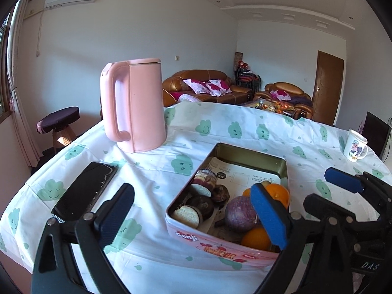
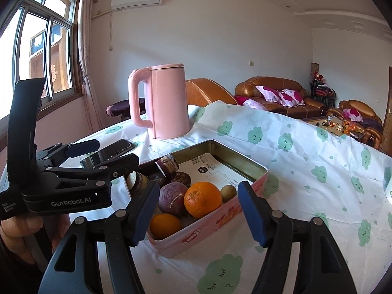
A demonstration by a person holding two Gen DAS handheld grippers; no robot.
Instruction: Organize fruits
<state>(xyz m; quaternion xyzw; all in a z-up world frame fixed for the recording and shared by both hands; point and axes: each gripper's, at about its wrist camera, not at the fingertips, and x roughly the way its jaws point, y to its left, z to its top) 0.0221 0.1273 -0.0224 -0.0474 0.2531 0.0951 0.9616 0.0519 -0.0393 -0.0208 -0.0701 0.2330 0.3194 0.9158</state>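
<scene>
A pink rectangular tin sits on the table with fruit at its near end: two oranges, a round purple fruit, a small green-brown fruit and several dark cut pieces with white flesh. My left gripper is open and empty, above the tin's near end. My right gripper is open and empty, its fingers either side of the tin's near corner. The right gripper also shows at the right of the left wrist view, and the left gripper at the left of the right wrist view.
A pink kettle stands behind the tin. A black phone lies left of the tin. A white mug stands at the far right. The table has a white cloth with green cloud prints.
</scene>
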